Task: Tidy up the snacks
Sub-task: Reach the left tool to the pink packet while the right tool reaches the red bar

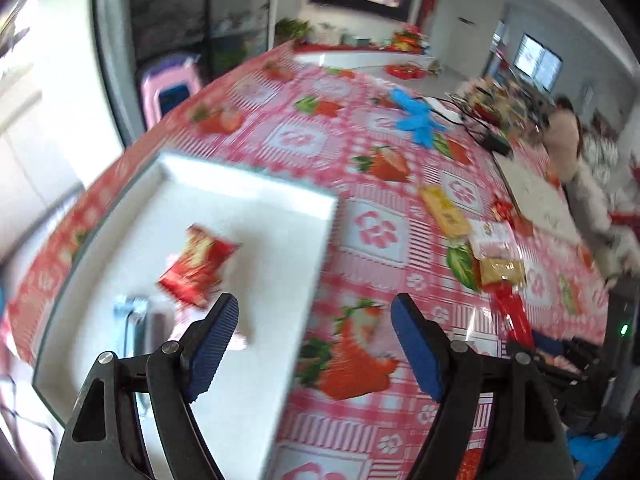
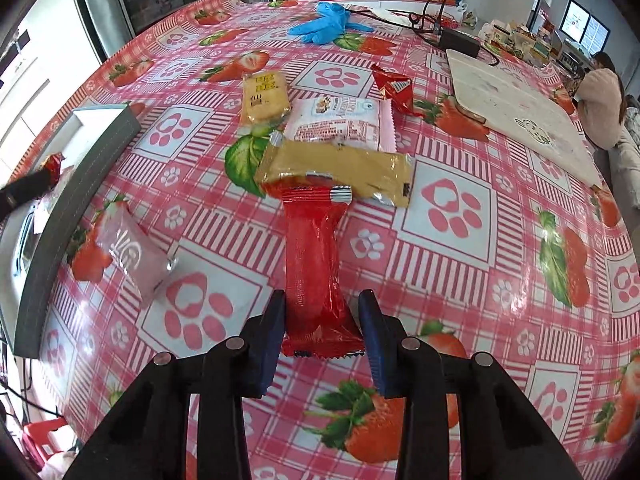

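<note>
red snack pack | between right gripper fingers | touching both

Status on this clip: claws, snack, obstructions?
Left claw open, empty, over white tray. Right claw straddling red snack packet, grip unconfirmed. Packet's far end touches gold packet.

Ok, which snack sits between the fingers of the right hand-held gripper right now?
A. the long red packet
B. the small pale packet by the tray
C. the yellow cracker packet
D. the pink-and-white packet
A: in the right wrist view, the long red packet lies on the tablecloth with its near end between the two fingers of the right hand-held gripper, which flank it on either side.
</note>
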The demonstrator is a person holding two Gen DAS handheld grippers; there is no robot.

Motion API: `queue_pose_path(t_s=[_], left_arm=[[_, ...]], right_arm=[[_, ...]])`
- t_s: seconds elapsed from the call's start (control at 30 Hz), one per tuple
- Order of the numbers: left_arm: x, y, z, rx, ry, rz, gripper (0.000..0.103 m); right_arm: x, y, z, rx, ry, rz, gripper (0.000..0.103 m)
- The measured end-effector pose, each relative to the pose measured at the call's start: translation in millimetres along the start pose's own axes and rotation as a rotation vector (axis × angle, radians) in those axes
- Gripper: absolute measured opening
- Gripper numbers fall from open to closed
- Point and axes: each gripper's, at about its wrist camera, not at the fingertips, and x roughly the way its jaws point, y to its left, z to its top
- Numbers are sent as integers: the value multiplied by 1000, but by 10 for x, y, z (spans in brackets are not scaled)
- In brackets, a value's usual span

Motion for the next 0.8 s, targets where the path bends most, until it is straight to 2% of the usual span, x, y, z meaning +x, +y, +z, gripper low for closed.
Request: queue_pose_path(t_s=[0.13, 0.23, 0.37, 0.47, 0.53, 0.63, 0.67, 0.73, 0.8], left_arm=[[280, 414, 134, -82, 76, -28, 82], [438, 601, 342, -107, 72, 36, 80], [295, 721, 490, -189, 25, -15, 81], [172, 503, 401, -106, 36, -17, 82], [151, 241, 286, -40, 73, -27, 82], [188, -204, 75, 37, 150, -84, 83], [230, -358, 3, 57, 180, -78, 83], [336, -585, -121, 63, 233, -32, 83], [433, -683, -184, 21, 258, -12, 83]], right_arm=[[1, 10, 2, 0, -2, -6, 39], [0, 10, -2, 5, -2, -6, 39], [-9, 4, -22, 14, -2, -7, 39], [-4, 11, -16, 12, -6, -10, 41], [6, 7, 5, 19, -7, -9, 42], [15, -18, 23, 45, -11, -13, 42], [13, -24, 17, 50, -11, -18, 42], [-4, -51, -16, 61, -8, -22, 42], [-24, -85, -46, 65, -3, -17, 42]])
